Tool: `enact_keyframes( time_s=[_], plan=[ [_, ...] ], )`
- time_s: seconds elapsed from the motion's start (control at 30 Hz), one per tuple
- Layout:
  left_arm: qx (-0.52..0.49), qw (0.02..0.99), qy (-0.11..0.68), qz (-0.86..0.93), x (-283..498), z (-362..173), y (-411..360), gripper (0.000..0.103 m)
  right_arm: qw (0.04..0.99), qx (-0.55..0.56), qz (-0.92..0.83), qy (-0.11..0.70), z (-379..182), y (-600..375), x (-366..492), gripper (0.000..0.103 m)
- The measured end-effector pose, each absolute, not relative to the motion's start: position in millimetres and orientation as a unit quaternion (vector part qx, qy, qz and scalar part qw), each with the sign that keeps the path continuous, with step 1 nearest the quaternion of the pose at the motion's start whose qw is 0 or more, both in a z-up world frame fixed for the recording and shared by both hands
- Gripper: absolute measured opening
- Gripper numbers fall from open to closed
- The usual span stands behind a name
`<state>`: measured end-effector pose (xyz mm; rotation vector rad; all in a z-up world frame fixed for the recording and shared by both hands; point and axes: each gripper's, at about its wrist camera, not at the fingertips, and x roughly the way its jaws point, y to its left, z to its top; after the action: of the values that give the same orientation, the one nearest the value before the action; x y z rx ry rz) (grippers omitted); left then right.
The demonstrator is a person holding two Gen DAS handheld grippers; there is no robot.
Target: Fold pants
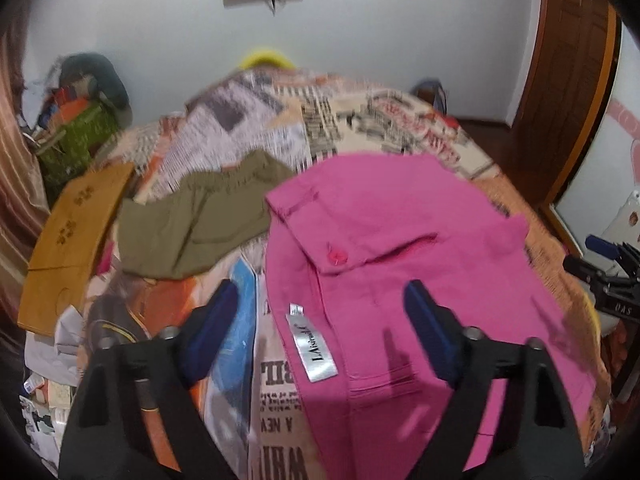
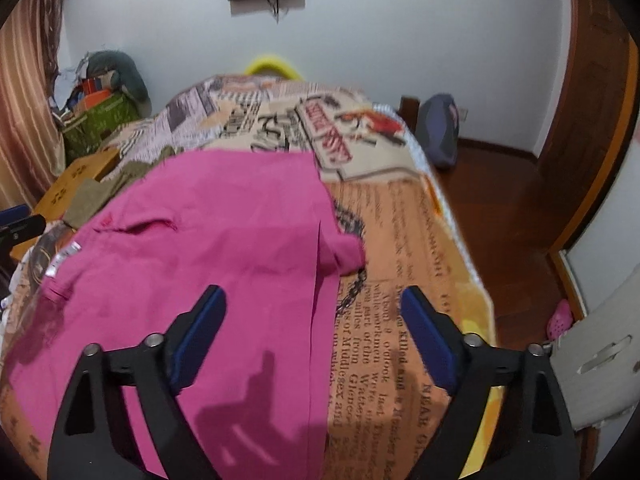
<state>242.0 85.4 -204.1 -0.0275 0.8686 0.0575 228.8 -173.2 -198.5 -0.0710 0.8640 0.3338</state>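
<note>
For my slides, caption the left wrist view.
Open left tongs poised above pink pants spread on a newsprint-patterned bedspread.

Pink pants [image 1: 420,240]: matt woven cloth, shiny satin label [image 1: 316,354]. Olive garment [image 1: 196,220]: matt cloth. Bed cover [image 2: 404,248]: soft printed fabric. Box [image 1: 72,240]: matt cardboard. Floor [image 2: 504,200]: glossy wood. Left gripper [image 1: 320,320]: matt black plastic w/ metal bolts.
</note>
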Motion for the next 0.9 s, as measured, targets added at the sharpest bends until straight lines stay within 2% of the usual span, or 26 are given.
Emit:
enact_keyframes(
  time_s=[0.1,0.17,0.27,0.4,0.5,0.53,0.57,0.6,0.63,0.67,0.7,0.77,0.9],
  plan=[
    [-0.022,0.895,0.446,0.018,256,-222,92,0.069,0.886,-0.019,0.173,0.429,-212,-173,243,0.077],
    [-0.019,0.888,0.459,0.013,262,-231,93,0.059,0.88,-0.014,0.177,0.441,-221,-172,253,0.07],
    [-0.014,0.881,0.473,0.004,269,-243,91,0.052,0.87,-0.001,0.186,0.457,-231,-174,262,0.062],
    [-0.033,0.869,0.493,-0.02,277,-257,93,0.05,0.854,0.019,0.21,0.476,-243,-173,270,0.056],
    [-0.067,0.862,0.5,-0.042,284,-266,96,0.047,0.843,0.02,0.218,0.49,-253,-167,278,0.042],
    [-0.072,0.862,0.5,-0.044,285,-267,96,0.046,0.838,0.02,0.219,0.499,-257,-166,279,0.035],
    [-0.073,0.863,0.498,-0.046,285,-266,96,0.039,0.838,0.019,0.221,0.499,-259,-166,279,0.027],
    [-0.072,0.863,0.497,-0.049,285,-266,95,0.034,0.839,0.017,0.221,0.497,-258,-165,279,0.025],
    [-0.069,0.862,0.498,-0.055,285,-266,93,0.023,0.84,0.015,0.222,0.495,-257,-165,277,0.023],
    [-0.063,0.863,0.499,-0.055,285,-266,91,0.021,0.84,0.016,0.224,0.494,-256,-165,276,0.014],
    [-0.056,0.864,0.498,-0.054,284,-266,89,0.02,0.84,0.017,0.226,0.493,-256,-166,277,0.009],
    [-0.04,0.867,0.495,-0.054,283,-264,83,0.008,0.841,0.015,0.228,0.491,-255,-166,276,0.008],
    [-0.015,0.873,0.483,-0.063,282,-257,73,0.002,0.845,-0.015,0.224,0.485,-253,-165,272,0.005]
  ],
)
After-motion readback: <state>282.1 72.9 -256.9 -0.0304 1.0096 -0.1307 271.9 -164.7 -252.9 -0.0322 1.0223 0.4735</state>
